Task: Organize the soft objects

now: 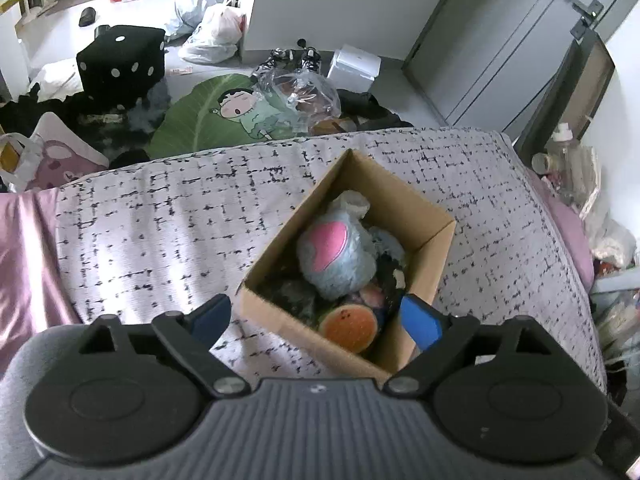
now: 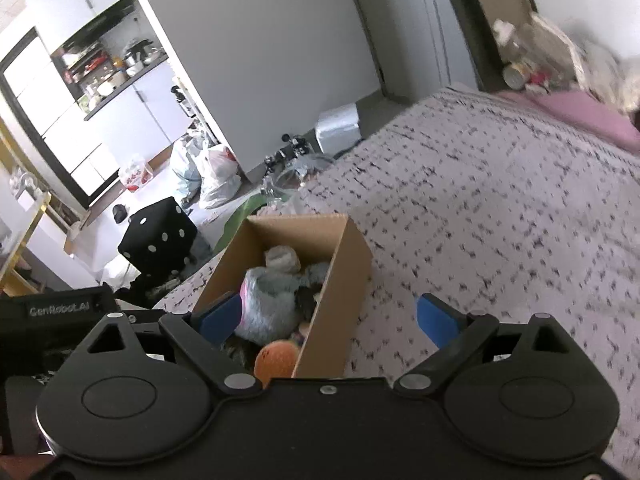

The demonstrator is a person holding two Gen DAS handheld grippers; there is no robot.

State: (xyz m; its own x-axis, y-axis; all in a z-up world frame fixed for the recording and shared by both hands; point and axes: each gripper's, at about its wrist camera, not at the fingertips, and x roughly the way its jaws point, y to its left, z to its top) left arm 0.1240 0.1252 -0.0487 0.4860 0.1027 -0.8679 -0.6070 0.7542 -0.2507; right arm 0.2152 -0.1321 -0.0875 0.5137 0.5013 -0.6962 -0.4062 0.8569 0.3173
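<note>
Left gripper [image 1: 316, 322]: jaws spread wide, nothing pinched; blue pads straddling the near corner of the box, hanging above it.
Right gripper [image 2: 330, 318]: jaws spread wide, empty; one pad over the box opening, the other over the bedspread.
Cardboard box [image 1: 400, 200]: one, open-topped, set on the bed [image 1: 160, 216], nearer its foot edge, turned corner-on to that edge.
Blue plush [image 1: 340, 256]: one, fluffy pale blue with a pink heart-shaped patch, lying in the middle of the box atop the rest.
Watermelon-slice plush [image 1: 349, 327]: one, orange-red face with dark seeds, in the near corner of the box.
White soft item [image 1: 352, 202]: one, at the far end inside the box.
Bedspread: grey-white with black dashes.
</note>
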